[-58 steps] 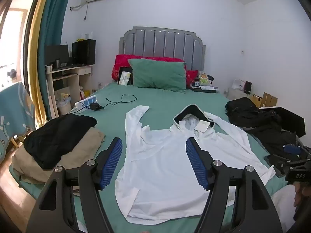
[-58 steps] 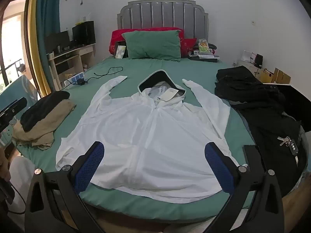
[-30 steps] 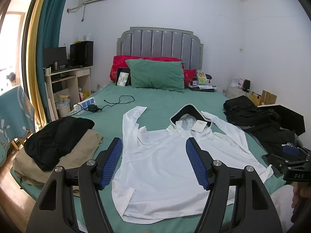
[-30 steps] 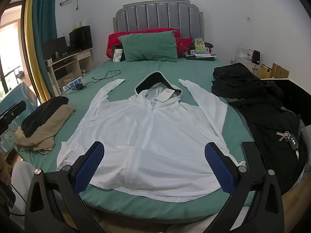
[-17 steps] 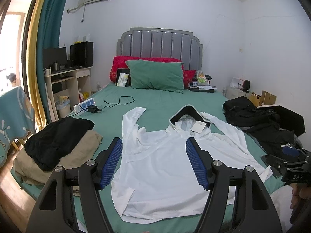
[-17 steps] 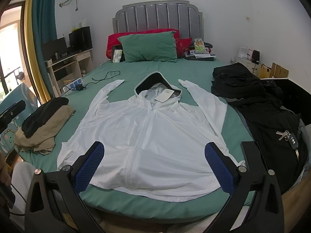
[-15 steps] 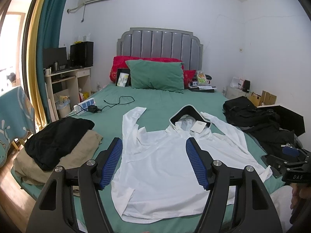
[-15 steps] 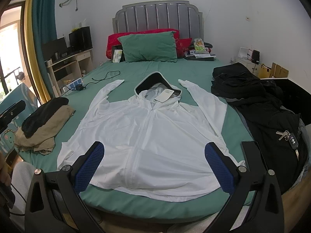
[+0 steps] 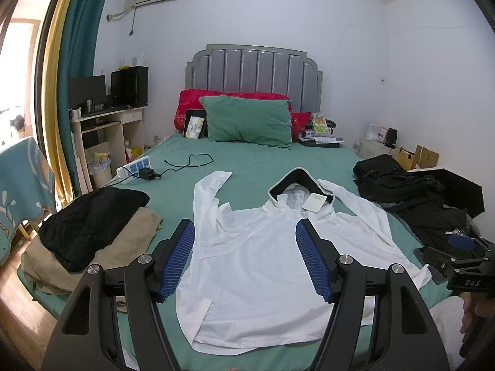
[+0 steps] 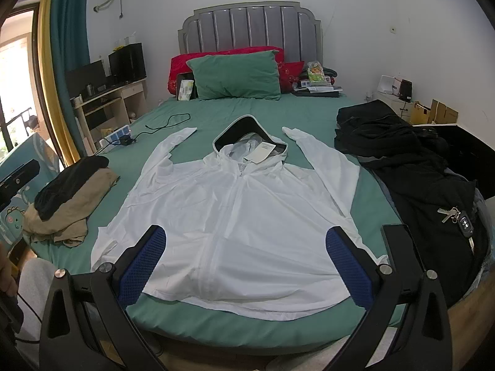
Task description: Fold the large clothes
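Left gripper (image 9: 244, 259) jaws wide apart and empty, right gripper (image 10: 244, 266) jaws likewise spread, both above the near hem, white hooded jacket (image 10: 235, 213) flat on green bed (image 10: 309, 111), hood at 12 o'clock, folded clothes pile (image 10: 68, 194) at 9 o'clock, black garments (image 10: 417, 160) at 3 o'clock

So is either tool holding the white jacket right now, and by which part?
Neither. The left tool and right tool are open above the white jacket, which lies flat.

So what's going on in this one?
A person holds two grippers over a white hooded jacket spread flat, front up, sleeves out, on the green bed. The left gripper and right gripper are both open and hold nothing. No fold has been made yet.
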`<state>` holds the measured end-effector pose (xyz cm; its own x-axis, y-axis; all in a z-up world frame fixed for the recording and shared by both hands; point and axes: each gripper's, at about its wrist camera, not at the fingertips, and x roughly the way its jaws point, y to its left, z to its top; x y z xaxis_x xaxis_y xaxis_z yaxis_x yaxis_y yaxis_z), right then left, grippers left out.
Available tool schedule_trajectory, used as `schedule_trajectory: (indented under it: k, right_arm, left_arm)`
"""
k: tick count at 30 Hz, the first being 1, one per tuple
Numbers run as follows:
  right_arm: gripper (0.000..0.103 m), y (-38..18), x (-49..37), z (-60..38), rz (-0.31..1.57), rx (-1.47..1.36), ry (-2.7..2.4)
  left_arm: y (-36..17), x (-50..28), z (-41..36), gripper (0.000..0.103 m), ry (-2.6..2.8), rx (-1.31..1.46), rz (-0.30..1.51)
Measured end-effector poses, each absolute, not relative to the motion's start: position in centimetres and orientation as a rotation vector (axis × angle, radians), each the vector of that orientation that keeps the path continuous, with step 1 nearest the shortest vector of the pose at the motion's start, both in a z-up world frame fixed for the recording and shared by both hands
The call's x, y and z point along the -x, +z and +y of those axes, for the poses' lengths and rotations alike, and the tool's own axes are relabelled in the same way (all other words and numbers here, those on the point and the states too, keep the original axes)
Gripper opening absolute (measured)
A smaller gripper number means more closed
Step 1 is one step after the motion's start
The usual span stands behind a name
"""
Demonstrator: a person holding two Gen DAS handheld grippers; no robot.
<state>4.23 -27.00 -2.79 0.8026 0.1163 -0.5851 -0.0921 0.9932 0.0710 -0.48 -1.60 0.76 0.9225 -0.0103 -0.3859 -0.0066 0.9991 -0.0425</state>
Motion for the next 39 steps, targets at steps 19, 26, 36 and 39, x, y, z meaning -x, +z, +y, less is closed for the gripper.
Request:
schedule_trajectory:
  k: [19, 26, 36, 39]
  right_arm:
    - [0.102, -2.73, -4.21, -27.00, 0.630, -0.041, 0.111]
    - [0.102, -2.73, -4.17, -27.04, 0.630, -0.042, 0.111]
    - [0.102, -2.81, -4.14, -27.05, 0.630, -0.042, 0.112]
    - [0.102, -2.80, -4.13, -27.15, 0.633, -0.044, 0.111]
  left_arm:
    - [0.84, 0.47, -1.52, 0.071, -0.001, 0.047, 0.397]
    - [0.95, 0.53, -1.61, 0.071, -0.002, 0.048, 0.400]
    - [1.05, 0.62, -1.63, 0.071, -0.001, 0.049, 0.401]
    - [1.05, 0.64, -1.64, 0.071, -0.019, 0.058, 0.400]
